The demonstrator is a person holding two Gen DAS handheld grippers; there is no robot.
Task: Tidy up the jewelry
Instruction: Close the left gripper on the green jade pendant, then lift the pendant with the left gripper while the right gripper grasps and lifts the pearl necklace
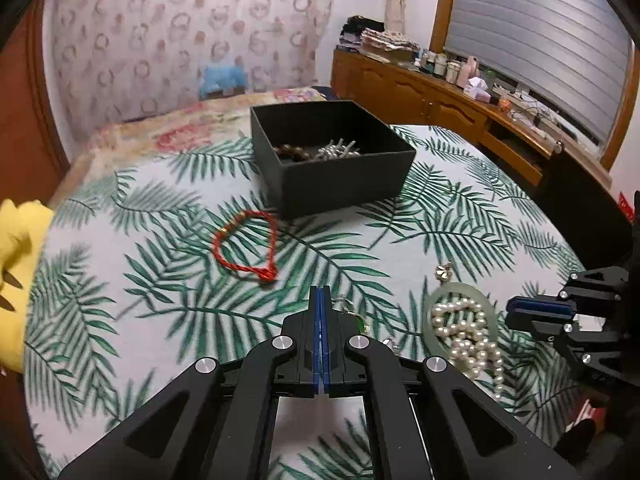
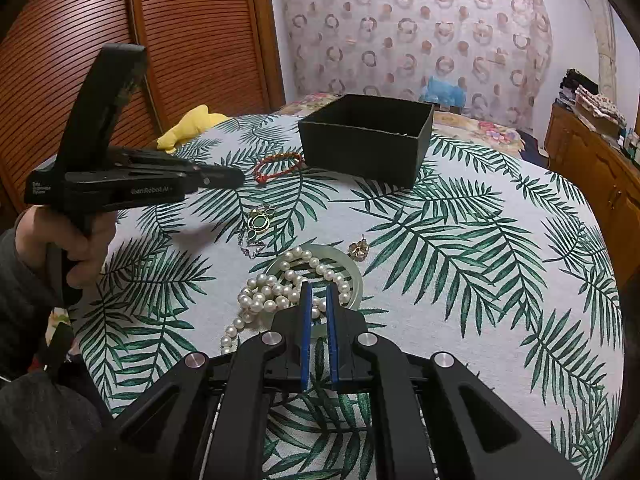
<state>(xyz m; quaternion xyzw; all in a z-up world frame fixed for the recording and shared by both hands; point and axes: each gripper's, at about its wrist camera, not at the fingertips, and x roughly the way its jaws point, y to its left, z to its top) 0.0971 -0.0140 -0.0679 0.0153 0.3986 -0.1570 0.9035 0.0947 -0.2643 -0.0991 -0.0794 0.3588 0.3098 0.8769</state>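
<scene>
A black open box (image 1: 332, 160) (image 2: 366, 140) stands on the leaf-print cloth and holds a brown bead bracelet (image 1: 291, 152) and a silvery piece (image 1: 338, 150). A red cord bracelet (image 1: 246, 246) (image 2: 278, 166) lies in front of it. A pearl necklace (image 1: 466, 332) (image 2: 280, 288) lies over a pale green bangle (image 1: 460, 292) (image 2: 356, 276). A gold earring (image 1: 442, 272) (image 2: 358, 250) and a green pendant on a chain (image 2: 258, 222) lie nearby. My left gripper (image 1: 321, 292) is shut and empty, above the cloth. My right gripper (image 2: 318, 292) is slightly open, just over the pearls and bangle.
A yellow plush toy (image 1: 16, 256) (image 2: 188, 124) lies at the cloth's left edge. A wooden sideboard (image 1: 440, 104) with bottles and clutter runs along the right under a window. A slatted wooden wardrobe (image 2: 140, 40) stands at the left.
</scene>
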